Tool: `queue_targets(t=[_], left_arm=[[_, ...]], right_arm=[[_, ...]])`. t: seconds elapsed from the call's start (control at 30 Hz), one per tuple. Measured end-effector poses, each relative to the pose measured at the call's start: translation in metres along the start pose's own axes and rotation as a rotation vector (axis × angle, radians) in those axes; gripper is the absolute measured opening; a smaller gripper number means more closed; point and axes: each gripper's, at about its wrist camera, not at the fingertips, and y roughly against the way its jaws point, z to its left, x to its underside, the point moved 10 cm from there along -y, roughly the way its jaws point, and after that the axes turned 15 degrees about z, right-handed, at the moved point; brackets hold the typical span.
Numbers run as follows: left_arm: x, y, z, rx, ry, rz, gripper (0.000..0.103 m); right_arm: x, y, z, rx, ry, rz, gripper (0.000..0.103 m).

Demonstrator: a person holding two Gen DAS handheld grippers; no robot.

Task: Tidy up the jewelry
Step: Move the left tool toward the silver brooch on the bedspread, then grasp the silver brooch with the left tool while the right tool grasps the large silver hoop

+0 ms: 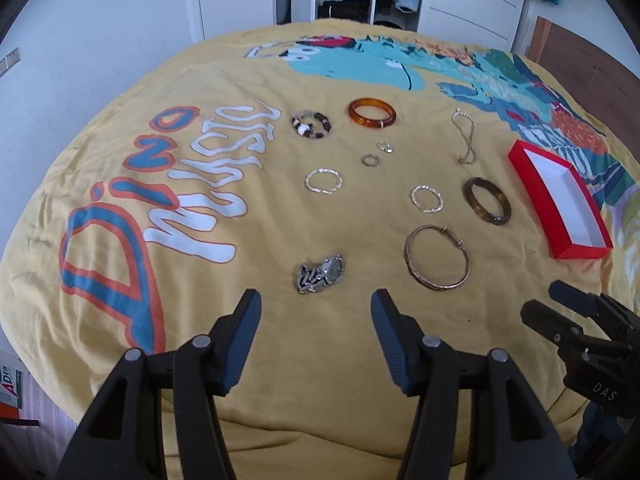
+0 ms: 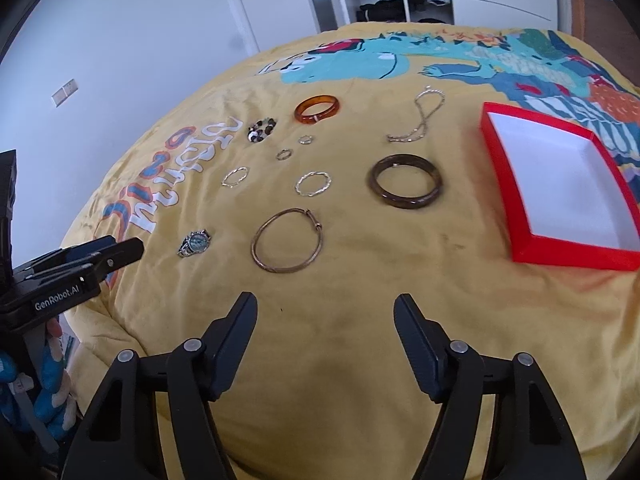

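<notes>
Both tools, left (image 1: 316,304) and right (image 2: 325,306), are hovering released over a yellow bedspread (image 2: 360,320), jaws parted on nothing. Just beyond the left tool a wristwatch (image 1: 322,272) is lying beside a thin metal bangle (image 1: 437,258), with bangles, rings and a chain spreading farther out. An empty red box (image 2: 560,188) is sitting at the right.
</notes>
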Motion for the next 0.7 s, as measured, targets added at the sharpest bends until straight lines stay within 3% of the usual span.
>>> queue_targets(t=[0.4, 0.7], left_arm=[[-0.023, -0.049, -0.001, 0.044, 0.0, 0.091, 0.055], [-0.024, -0.076, 0.003, 0.047, 0.021, 0.159, 0.054]], right_arm=[[-0.034, -0.047, 0.008, -0.07, 0.026, 0.068, 0.048], [-0.05, -0.073, 0.004, -0.087, 0.016, 0.102, 0.044]])
